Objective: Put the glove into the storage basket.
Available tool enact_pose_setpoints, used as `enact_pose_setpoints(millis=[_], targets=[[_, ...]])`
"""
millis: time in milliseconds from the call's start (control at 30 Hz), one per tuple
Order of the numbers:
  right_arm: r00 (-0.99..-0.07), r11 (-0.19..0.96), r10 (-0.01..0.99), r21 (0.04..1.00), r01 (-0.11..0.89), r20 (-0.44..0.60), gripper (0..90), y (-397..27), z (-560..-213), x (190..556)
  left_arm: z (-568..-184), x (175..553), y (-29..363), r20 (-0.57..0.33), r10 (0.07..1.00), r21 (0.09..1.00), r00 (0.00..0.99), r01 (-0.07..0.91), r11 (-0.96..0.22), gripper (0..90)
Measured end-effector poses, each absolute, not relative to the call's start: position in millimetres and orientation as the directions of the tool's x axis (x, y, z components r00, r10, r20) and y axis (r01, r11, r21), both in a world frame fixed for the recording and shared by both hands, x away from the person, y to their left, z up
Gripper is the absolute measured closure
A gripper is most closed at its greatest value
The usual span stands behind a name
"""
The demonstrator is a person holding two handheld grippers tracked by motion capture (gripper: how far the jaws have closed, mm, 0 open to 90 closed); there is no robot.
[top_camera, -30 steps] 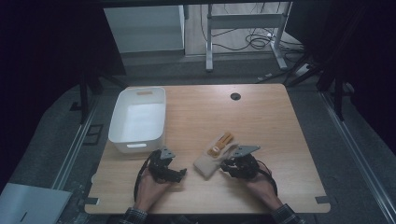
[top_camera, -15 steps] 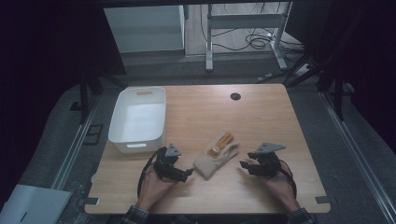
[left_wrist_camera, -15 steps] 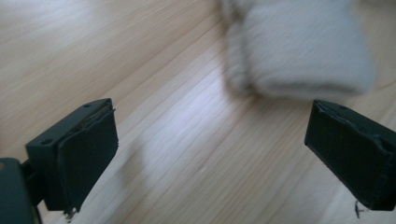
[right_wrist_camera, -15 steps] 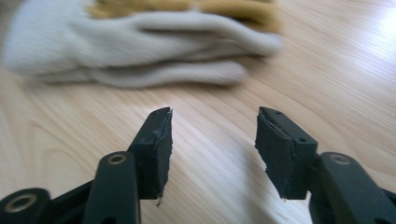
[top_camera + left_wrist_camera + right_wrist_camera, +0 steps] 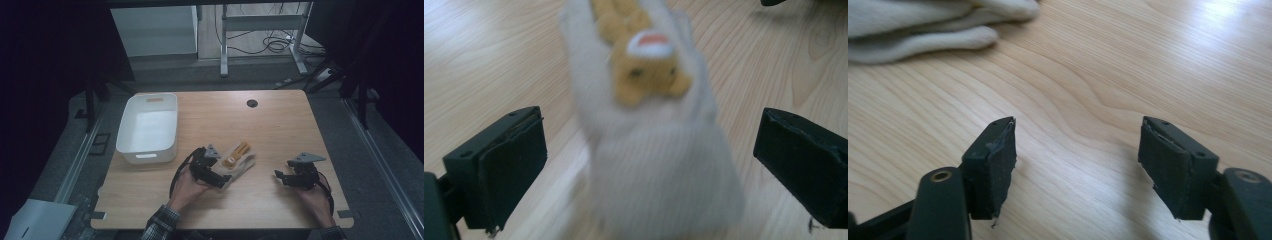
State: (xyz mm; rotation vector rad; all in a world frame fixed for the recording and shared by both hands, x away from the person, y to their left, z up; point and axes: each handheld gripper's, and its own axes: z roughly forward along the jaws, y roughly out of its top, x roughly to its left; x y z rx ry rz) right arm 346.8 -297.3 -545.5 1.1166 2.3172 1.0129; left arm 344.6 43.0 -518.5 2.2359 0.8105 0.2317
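Soft, limp cream knitted glove [image 5: 659,165] with orange animal patch: light, non-fragile; pinch cuff; left gripper [image 5: 649,165] spread around it; right gripper [image 5: 1078,160] empty, jaws just opening.

Wooden table [image 5: 280,130] under overhead light, dark surroundings, grey floor [image 5: 210,75], metal desk legs [image 5: 223,45], tangled cables [image 5: 272,45] behind

High view dim, surroundings nearly black; table [image 5: 280,135] lit from above, white bin [image 5: 148,129] brightest spot. Left gripper view: glove [image 5: 659,150] w/ motion blur, soft focus. Right gripper view sharp; glare top right on wood, soft shadows under pads [image 5: 998,160].
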Motion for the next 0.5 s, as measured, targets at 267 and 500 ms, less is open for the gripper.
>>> enact_pose_setpoints(millis=[267, 500], targets=[[-0.604, 0.432, 0.796, 0.737, 0.52, -0.041, 28.1, -303, -549, 347, -532, 369, 7, -0.015, 0.638, 0.649, 0.77, 0.493, -0.58, 0.9], [-0.605, 0.436, 0.795, 0.735, 0.52, -0.044, 26.7, -303, -549, 347, -549, 379, -5, -0.017, 0.639, 0.593, 0.769, 0.523, -0.613, 3.3]])
